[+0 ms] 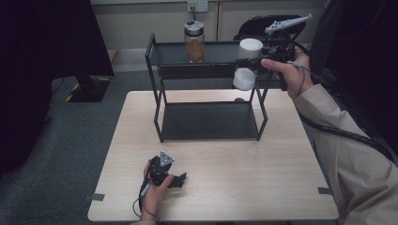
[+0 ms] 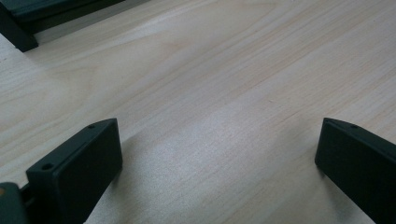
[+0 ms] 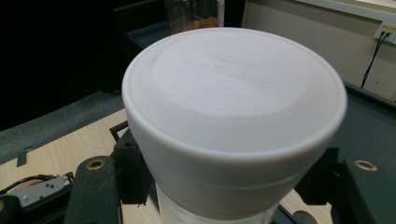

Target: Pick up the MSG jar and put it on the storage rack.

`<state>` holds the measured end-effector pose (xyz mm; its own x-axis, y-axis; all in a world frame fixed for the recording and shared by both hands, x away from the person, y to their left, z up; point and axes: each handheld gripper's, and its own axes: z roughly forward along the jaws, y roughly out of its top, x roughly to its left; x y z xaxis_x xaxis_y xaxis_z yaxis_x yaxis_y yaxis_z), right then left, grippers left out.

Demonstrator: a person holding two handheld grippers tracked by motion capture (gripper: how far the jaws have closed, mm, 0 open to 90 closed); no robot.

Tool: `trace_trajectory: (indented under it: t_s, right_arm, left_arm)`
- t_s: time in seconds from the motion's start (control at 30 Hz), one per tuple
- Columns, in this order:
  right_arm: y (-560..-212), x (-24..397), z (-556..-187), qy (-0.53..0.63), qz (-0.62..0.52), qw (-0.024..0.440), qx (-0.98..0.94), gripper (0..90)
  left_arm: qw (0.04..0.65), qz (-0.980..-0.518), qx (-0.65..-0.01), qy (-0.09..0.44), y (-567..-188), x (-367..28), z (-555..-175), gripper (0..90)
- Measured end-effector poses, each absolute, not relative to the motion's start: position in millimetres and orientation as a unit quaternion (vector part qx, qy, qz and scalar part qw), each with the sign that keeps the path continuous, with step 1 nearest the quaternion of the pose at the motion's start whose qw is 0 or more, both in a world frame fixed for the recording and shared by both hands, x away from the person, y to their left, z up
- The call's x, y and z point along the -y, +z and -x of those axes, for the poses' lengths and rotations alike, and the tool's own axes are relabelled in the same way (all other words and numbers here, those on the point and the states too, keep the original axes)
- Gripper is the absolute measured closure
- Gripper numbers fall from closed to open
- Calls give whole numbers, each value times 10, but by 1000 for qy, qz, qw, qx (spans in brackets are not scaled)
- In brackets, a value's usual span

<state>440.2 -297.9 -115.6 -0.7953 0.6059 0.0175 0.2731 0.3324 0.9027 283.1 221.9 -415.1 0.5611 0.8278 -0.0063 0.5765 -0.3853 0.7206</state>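
Observation:
My right gripper is shut on a white container with a wide white lid, held in the air at the right end of the black rack's top shelf. In the right gripper view the lid sits close up, with the gripper clamped on the body just beneath it. A glass jar with brown contents stands on the top shelf, left of the white container. My left gripper rests on the table near the front edge, jaws open over bare wood.
The black two-tier rack stands at the back middle of the light wooden table; its lower shelf holds nothing. A wall socket and dark chair are behind. A rack leg lies ahead of the left gripper.

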Motion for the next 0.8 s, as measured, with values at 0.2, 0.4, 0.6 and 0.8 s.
trace_trajectory:
  t_s: [0.2,0.4,0.6,0.8]
  right_arm:
    - [-1054,2954,-4406,510,-275,167,-798,347]
    - [-933,2928,-4401,508,-274,175,-797,347]
    - [-842,2924,-4409,513,-275,178,-793,347]
    - [-730,2906,-4424,513,-278,186,-791,347]
  left_arm:
    - [347,-813,-430,181,-4151,-2223,-2835,0]
    - [347,-814,-430,181,-4150,-2226,-2838,0]
    - [347,-814,-429,181,-4150,-2226,-2839,0]
    - [348,-814,-429,181,-4150,-2227,-2839,0]
